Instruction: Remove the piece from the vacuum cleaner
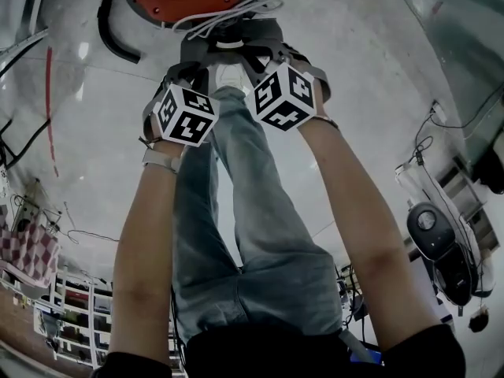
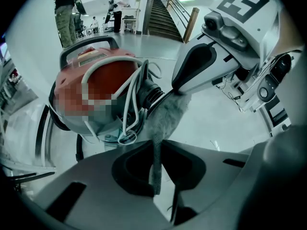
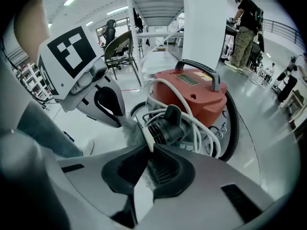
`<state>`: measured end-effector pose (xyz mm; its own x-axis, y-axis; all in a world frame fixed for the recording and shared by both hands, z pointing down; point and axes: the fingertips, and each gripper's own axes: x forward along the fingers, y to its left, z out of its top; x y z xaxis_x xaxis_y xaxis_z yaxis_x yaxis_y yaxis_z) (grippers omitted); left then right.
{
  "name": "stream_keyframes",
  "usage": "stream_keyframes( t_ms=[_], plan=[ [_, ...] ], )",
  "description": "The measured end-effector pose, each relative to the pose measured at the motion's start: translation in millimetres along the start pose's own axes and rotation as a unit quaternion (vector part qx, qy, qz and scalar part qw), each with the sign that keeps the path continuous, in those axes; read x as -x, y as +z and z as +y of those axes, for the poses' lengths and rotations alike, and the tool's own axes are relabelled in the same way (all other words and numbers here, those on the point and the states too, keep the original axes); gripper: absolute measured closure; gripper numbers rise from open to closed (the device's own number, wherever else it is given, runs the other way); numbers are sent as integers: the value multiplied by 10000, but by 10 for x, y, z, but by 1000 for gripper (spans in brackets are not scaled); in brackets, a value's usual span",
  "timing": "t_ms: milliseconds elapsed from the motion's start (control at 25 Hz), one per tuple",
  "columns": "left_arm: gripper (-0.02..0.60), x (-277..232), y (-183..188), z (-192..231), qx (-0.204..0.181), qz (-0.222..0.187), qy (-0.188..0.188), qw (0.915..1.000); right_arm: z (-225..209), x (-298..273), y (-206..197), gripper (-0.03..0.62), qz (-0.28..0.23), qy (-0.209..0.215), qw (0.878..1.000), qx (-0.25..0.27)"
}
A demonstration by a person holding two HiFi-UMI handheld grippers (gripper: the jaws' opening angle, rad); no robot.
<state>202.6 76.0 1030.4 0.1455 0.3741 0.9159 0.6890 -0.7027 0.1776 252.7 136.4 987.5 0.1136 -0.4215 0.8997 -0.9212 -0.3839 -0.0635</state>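
Left gripper point(image 2: 156, 174) nearly closed, pads pinching a thin strip of the grey fuzzy piece point(image 2: 167, 114). Right gripper point(image 3: 146, 169) just as narrow, clamped on the same piece's pale edge. Piece sits against the black ribbed end of the red vacuum cleaner point(image 3: 199, 92), between both grippers. White cord point(image 3: 187, 102) looped over the vacuum cleaner, which stands on the pale floor point(image 3: 268, 128).

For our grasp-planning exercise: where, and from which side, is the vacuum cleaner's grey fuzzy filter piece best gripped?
Probably pinch the grey filter piece by its thin edge, from the black fitting end of the vacuum cleaner: there it sticks out as a flat sheet suiting narrow jaws.
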Motion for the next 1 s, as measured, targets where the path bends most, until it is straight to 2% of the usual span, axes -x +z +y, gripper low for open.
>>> stream_keyframes(
  t_ms=[1000],
  plan=[
    [527, 29, -82, -177, 90, -68, -20, 9999, 121, 27, -113, 531, 4, -141, 9999, -9]
  ],
)
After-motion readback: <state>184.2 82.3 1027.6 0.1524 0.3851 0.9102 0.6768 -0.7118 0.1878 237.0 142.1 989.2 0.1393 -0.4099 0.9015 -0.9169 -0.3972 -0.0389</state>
